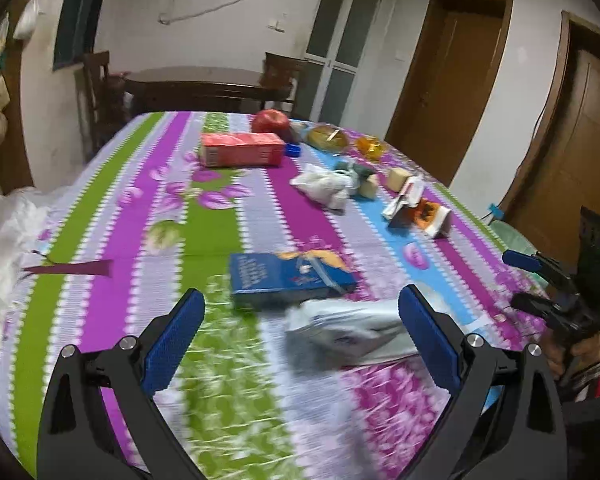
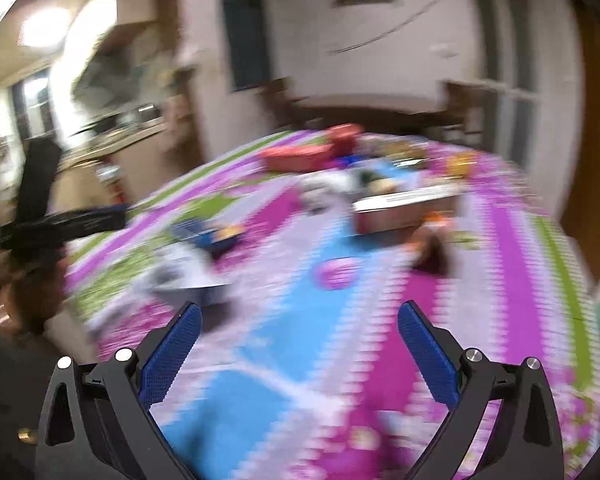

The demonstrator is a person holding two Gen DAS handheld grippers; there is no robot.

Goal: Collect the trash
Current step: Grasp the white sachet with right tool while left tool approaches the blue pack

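Observation:
My left gripper is open above the near part of a table covered in a striped purple, green and blue cloth. A crumpled white wrapper lies just ahead, between the blue pads but not held. Beyond it lies a blue box. Farther off are a red carton, a crumpled white paper wad and a torn small package. My right gripper is open over the cloth with nothing between its fingers; its view is heavily blurred. The right gripper also shows at the table's right edge.
A red apple, a wrapped bun and an orange item sit at the far end. A white plastic bag hangs at the table's left edge. Dark chairs and brown doors stand beyond.

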